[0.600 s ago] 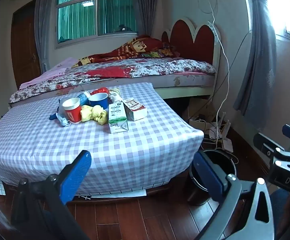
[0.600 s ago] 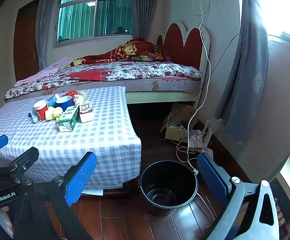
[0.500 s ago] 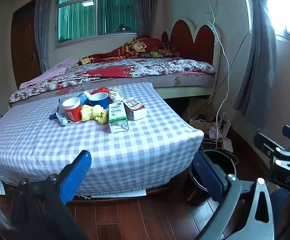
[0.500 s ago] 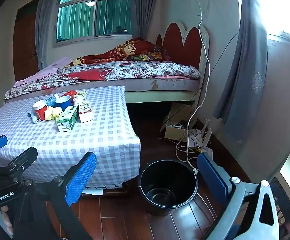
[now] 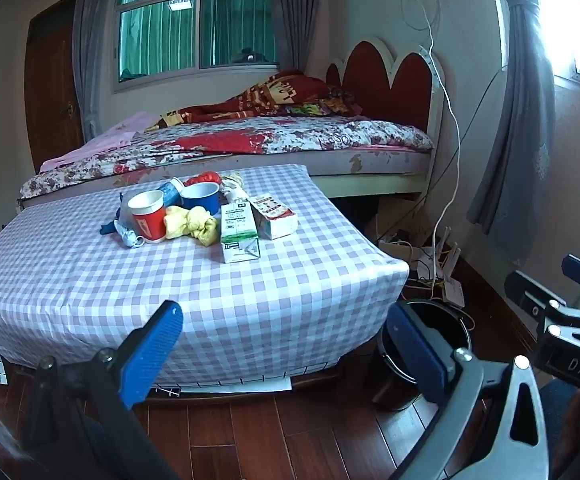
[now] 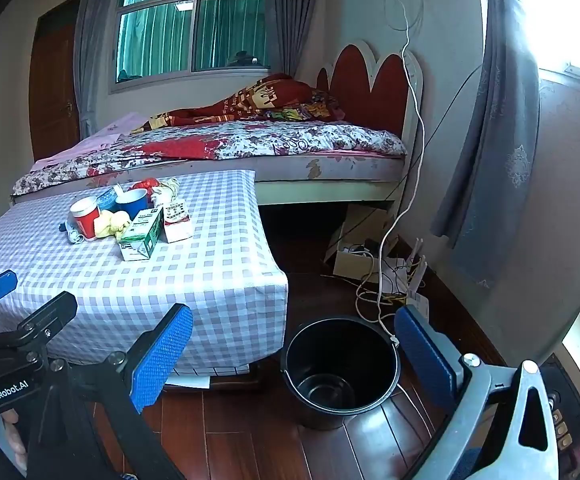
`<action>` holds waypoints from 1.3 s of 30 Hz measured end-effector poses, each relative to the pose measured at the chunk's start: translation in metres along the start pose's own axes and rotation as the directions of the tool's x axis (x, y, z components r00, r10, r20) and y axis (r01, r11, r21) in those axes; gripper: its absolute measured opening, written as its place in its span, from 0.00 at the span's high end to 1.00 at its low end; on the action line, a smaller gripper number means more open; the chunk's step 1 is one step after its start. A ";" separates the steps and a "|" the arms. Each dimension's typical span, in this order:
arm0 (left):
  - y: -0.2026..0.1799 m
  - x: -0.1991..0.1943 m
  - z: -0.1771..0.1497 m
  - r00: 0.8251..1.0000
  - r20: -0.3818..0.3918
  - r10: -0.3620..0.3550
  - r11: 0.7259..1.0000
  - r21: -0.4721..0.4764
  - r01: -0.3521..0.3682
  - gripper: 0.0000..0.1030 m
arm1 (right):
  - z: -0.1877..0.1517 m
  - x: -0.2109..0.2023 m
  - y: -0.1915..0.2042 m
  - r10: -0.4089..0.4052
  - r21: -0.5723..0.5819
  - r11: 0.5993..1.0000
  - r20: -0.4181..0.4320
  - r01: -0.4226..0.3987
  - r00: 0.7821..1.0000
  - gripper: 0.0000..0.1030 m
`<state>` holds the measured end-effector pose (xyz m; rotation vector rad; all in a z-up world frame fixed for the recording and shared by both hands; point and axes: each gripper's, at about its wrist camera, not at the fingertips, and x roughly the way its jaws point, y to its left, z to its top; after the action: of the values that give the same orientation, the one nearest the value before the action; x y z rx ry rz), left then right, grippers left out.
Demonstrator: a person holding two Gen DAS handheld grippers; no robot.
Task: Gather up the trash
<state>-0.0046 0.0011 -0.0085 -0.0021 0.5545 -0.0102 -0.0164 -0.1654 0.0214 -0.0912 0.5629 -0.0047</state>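
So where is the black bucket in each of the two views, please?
Left wrist view: the black bucket is low on the right, mostly hidden behind the left gripper's right finger.
Right wrist view: the bucket is at lower centre, fully visible, empty.
Shared landmark: the checkered table corner beside it.

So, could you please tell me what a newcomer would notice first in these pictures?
Probably the trash pile of cups, cartons and yellow wrappers on the checked tablecloth, toward its far side near the bed. Next, the empty black bucket on the wood floor beside the table's right corner.
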 end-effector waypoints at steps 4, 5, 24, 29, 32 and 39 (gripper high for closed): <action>0.004 0.000 0.002 1.000 -0.004 -0.006 1.000 -0.006 0.006 0.01 | 0.000 0.001 0.000 0.003 0.005 1.000 -0.001 -0.003 1.000 0.01; 0.003 0.000 0.001 1.000 -0.004 -0.005 1.000 -0.004 0.005 0.01 | 0.000 0.000 -0.001 0.002 0.006 1.000 0.000 -0.002 1.000 0.01; 0.003 0.000 0.002 1.000 -0.007 -0.006 1.000 -0.005 0.006 0.01 | 0.000 -0.001 -0.004 0.001 0.016 1.000 -0.002 -0.001 1.000 0.01; 0.002 0.001 0.003 1.000 -0.009 -0.008 1.000 -0.005 0.008 0.01 | 0.000 -0.001 -0.004 0.001 0.016 1.000 -0.001 -0.001 1.000 0.01; 0.002 0.000 0.002 1.000 -0.008 -0.008 1.000 -0.004 0.008 0.01 | -0.001 -0.001 -0.005 0.001 0.016 1.000 -0.001 -0.001 1.000 0.01; 0.000 0.001 0.002 1.000 -0.005 -0.007 1.000 -0.002 0.007 0.01 | -0.001 -0.001 -0.005 0.002 0.016 1.000 -0.001 -0.002 1.000 0.01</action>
<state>-0.0026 0.0010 -0.0069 -0.0060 0.5600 -0.0162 -0.0176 -0.1700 0.0215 -0.0748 0.5637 -0.0077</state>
